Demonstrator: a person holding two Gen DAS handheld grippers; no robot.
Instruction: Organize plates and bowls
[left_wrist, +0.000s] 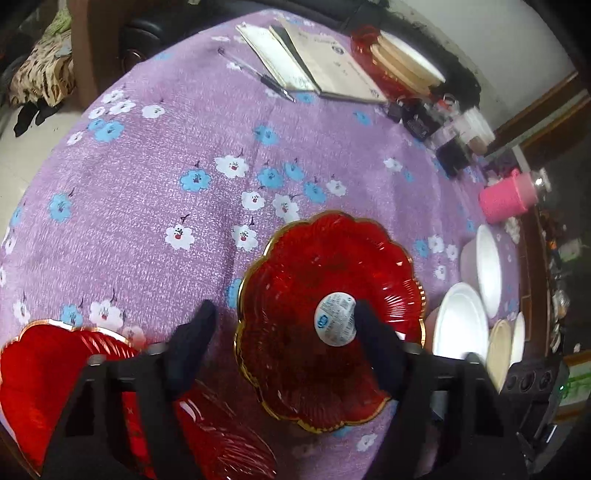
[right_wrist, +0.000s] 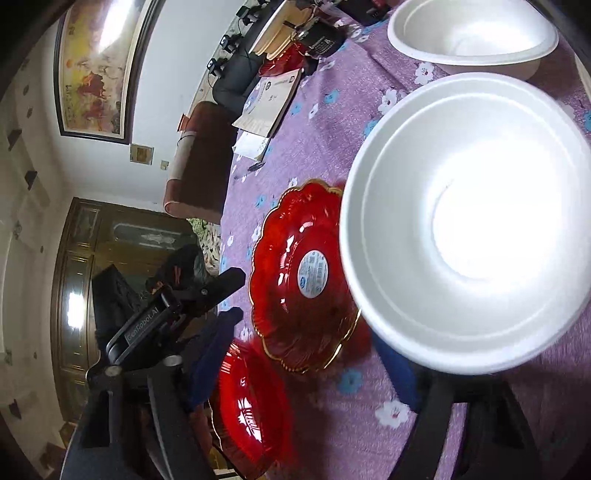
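Note:
A red scalloped plate with a gold rim and a round white sticker lies on the purple flowered tablecloth. My left gripper is open and straddles the plate's left rim: one finger over the cloth, the other over the plate's inside by the sticker. In the right wrist view the same red plate lies beside a large white bowl. My right gripper is open. The bowl's near rim covers its right fingertip, and I see no pad pressing on the bowl.
Two more red plates lie at the near edge. White bowls and a pink cup stand at the right. An open book, a pen and stacked plates are far.

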